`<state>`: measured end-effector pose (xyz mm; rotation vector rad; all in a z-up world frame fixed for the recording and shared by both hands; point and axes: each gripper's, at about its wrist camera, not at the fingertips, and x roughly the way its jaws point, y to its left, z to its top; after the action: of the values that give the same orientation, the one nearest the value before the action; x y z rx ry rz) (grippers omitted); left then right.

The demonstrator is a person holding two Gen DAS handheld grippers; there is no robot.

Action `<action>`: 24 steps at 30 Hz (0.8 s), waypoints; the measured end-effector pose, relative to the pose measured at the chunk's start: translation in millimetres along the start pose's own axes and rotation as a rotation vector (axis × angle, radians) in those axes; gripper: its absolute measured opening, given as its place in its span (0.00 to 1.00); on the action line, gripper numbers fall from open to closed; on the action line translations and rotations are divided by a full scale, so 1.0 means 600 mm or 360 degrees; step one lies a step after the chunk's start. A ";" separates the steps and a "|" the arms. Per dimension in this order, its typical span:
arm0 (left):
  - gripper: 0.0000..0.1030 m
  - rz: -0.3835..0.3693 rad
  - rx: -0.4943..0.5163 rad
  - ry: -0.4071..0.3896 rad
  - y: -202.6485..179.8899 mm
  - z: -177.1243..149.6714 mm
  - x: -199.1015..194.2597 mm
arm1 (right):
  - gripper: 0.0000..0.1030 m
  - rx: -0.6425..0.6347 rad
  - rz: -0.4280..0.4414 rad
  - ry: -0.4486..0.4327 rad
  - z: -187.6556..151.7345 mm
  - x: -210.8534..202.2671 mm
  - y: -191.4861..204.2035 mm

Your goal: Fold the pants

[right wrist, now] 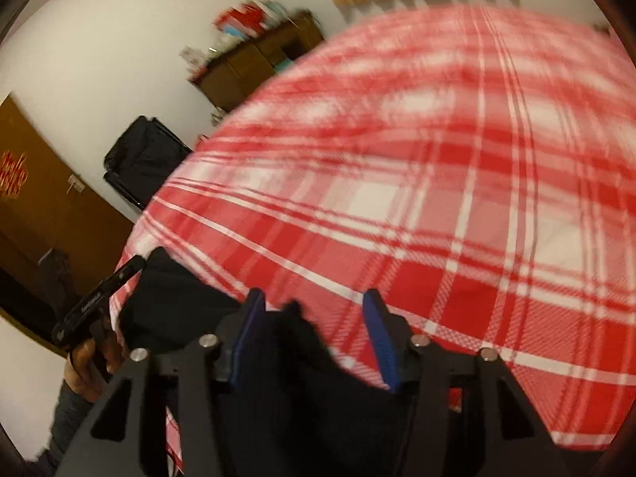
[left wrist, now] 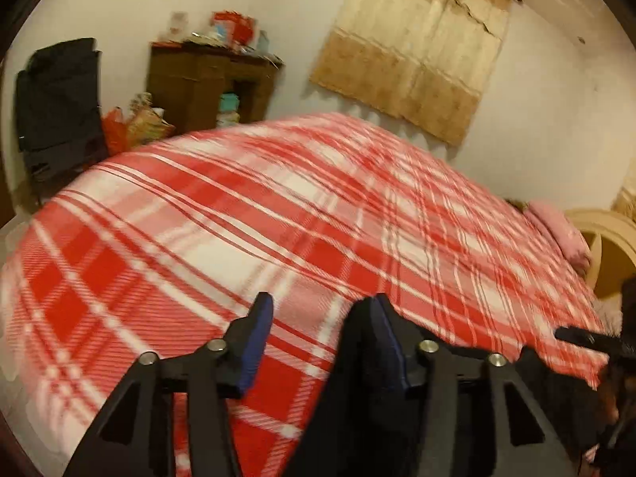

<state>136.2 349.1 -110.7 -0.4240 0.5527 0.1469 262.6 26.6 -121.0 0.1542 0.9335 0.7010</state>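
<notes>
Right wrist view is showing the dark pants [right wrist: 318, 389] lying limp at the plaid bed's [right wrist: 457, 198] near edge, both the right hand-held gripper [right wrist: 314, 338] and the left hand-held gripper [left wrist: 318, 342] standing half-open and gripping nothing, with that soft, light cloth looking best pinched at its hem.

The dark pants [right wrist: 302, 381], bunched, lie at the near edge of the red plaid bedspread [right wrist: 437, 198].

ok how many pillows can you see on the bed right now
1. A pink pillow lies at the far right end of the bed, beside the cream headboard in the left wrist view. The blur may hide others.
</notes>
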 end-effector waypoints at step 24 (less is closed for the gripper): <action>0.72 0.0221 0.0382 0.0099 -0.071 -0.076 0.047 | 0.62 -0.0354 0.0015 0.0081 -0.063 0.017 0.088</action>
<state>148.5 291.6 -146.1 -0.1566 0.6528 0.1987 211.6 67.3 -129.0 -0.0560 0.8971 0.8153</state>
